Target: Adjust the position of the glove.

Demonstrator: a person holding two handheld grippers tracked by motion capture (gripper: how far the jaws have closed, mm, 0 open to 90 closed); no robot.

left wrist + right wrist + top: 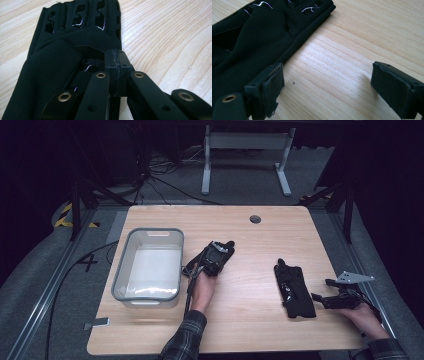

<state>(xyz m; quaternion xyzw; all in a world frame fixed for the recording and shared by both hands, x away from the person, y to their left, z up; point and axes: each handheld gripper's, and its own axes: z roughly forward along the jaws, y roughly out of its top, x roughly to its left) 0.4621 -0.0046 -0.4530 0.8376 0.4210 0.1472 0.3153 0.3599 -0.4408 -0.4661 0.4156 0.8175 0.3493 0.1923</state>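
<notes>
**Two black gloves, one under each gripper**

The left gripper (117,65), jaws pressed together, rests on the left glove (216,256), whose fingers point toward 1 o'clock beside the grey bin (148,266). The right gripper (325,82), jaws wide apart, sits at 3 o'clock of the right glove (294,290), which runs 11 to 5 o'clock.

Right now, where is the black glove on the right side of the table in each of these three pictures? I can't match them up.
High view: the right-hand glove lies flat, right of centre, just left of the right gripper.
Right gripper view: it covers the upper left, its edge beside the left-hand jaw.
Left gripper view: the black fabric here is the other glove, the one near the grey bin.
Shared landmark: the light wooden tabletop under everything.
</notes>
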